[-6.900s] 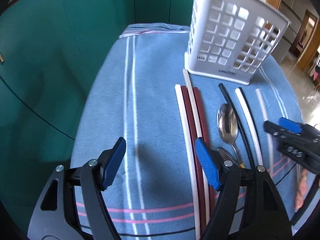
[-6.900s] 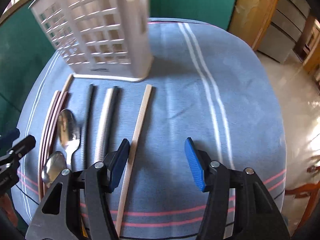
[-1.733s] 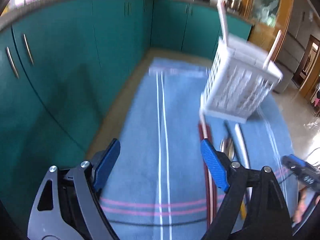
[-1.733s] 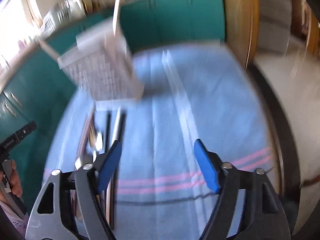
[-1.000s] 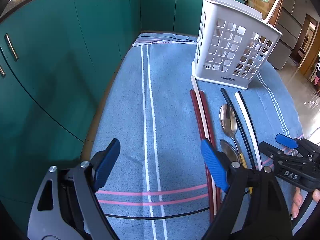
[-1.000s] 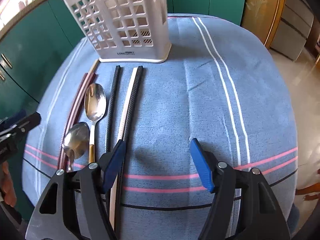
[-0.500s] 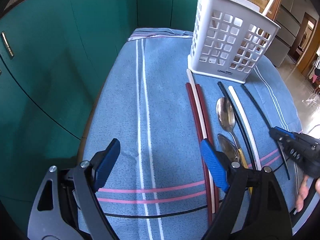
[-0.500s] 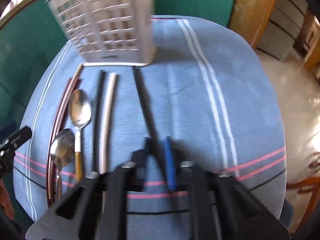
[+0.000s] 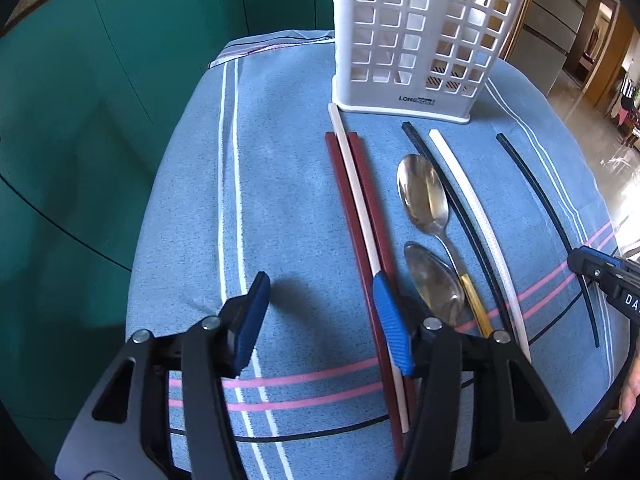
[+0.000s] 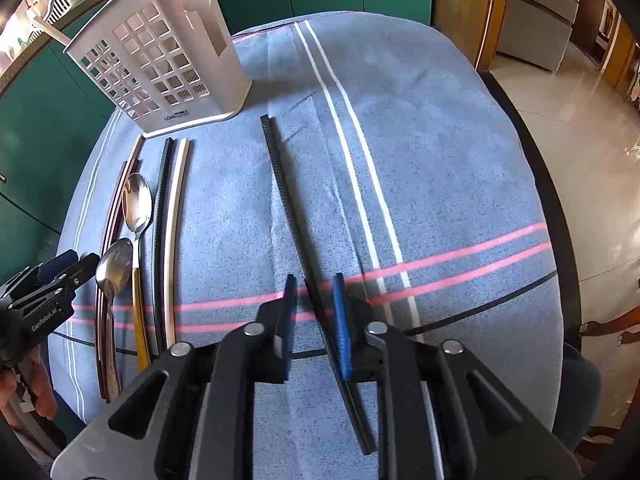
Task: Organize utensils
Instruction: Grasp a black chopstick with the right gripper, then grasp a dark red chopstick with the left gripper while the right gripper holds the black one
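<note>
On the blue cloth, ridged black chopstick (image 10: 280, 184) between the right tool (image 10: 314, 312), jaws parted, just opening.

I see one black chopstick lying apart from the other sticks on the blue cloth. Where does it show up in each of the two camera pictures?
Left wrist view: the lone black chopstick runs down the far right, toward the right gripper.
Right wrist view: it runs down the centre, passing between that gripper's jaws.
Shared landmark: the white basket beyond the chopstick's far tip.
</note>
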A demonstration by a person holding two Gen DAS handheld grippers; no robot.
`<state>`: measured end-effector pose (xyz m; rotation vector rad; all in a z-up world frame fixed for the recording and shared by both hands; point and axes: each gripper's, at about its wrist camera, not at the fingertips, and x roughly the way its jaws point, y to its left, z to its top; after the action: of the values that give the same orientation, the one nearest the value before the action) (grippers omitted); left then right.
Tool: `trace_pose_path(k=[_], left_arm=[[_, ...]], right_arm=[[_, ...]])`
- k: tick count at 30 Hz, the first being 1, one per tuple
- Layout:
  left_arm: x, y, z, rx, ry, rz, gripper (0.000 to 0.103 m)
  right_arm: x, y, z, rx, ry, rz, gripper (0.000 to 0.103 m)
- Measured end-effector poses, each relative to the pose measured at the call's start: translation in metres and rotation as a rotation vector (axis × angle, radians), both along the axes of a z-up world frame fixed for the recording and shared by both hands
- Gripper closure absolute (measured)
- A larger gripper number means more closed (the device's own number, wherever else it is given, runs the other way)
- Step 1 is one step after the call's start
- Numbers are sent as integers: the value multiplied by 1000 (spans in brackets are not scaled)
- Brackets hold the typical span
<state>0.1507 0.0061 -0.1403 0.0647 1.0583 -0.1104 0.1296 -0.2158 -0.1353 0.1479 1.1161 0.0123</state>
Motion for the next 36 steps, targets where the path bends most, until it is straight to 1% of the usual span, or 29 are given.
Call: trace_pose_path(k=[4,9,12,15,16,17,18,19,20,22,24,25,26,29,33,36], left_arm=[[0,7,1,-20,8,20,47],[2,15,2,-14,15,57,47],[3,14,0,-6,23,52,48],[1,7,-2,8,31,33,53],[1,5,-1,6,32,28,60],[0,3,-1,0,35,20,71],[-1,1,0,-1,38,16,78],[-1,-1,1,-2,41,11,92],[-3,-2,1,1,44,7,97],[-5,-1,1,0,47,10,97],[-6,4,2,-12,55,30,97],[-7,6,1,-14,59,41,97],[-7,10,2,-17,66,61,97],[-9,17,1,-19,77,78,97],[-16,20,0,-24,85,67,97],[-20,19,-1,-24,89,53,97]], right_arm=[[-1,6,-1,-4,-4,12,83],[-5,6,0,-10,-17,15,81],[-5,7,0,-21,-24,19,81],[-5,10,0,-38,-29,27,81],[-6,10,-1,-36,-32,29,81],[-6,9,-1,-32,-34,31,81],[-5,9,-1,-29,-35,32,81],[-5,8,-1,-28,-36,35,82],[-5,8,-1,-28,-37,37,82],[-6,8,-1,-25,-37,40,84],[-7,7,-2,-14,-34,35,93],[-7,6,-2,-10,-32,30,95],[-8,4,-2,3,-28,26,95],[-10,-1,-1,6,-18,15,95],[-20,-9,0,-16,-5,-6,96],[-27,-11,0,-9,8,2,96]])
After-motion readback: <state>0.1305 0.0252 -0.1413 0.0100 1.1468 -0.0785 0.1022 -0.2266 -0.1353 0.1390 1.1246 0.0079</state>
